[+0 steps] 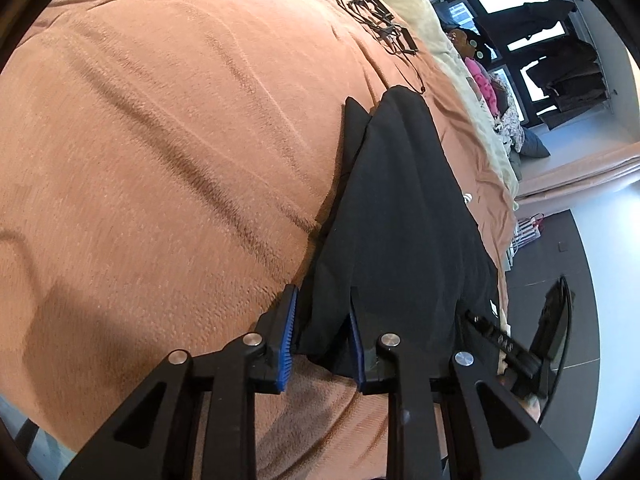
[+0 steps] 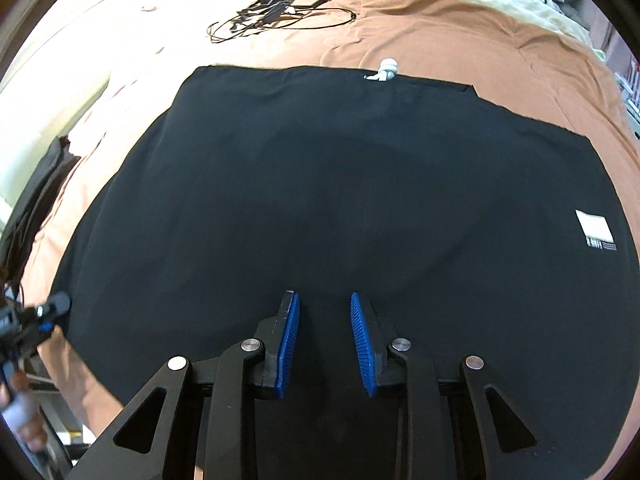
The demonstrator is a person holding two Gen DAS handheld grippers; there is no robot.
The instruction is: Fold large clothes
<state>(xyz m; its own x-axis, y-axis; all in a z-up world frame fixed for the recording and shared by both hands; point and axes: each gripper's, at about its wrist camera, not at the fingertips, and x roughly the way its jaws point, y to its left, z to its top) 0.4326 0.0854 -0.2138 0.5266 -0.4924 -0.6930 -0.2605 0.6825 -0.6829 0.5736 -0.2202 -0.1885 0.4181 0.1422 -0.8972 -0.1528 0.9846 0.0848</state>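
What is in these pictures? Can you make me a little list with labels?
Surface: bed with brown blanket
Garment: black cloth, spread flat
Label: white tag on the cloth
Left gripper: open, fabric edge between its fingers
Right gripper: open, over the cloth
Beyond the cloth: black cables

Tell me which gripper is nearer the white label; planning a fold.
Right. Right gripper: over the middle of the black garment. Left gripper: at the edge opposite the white label.
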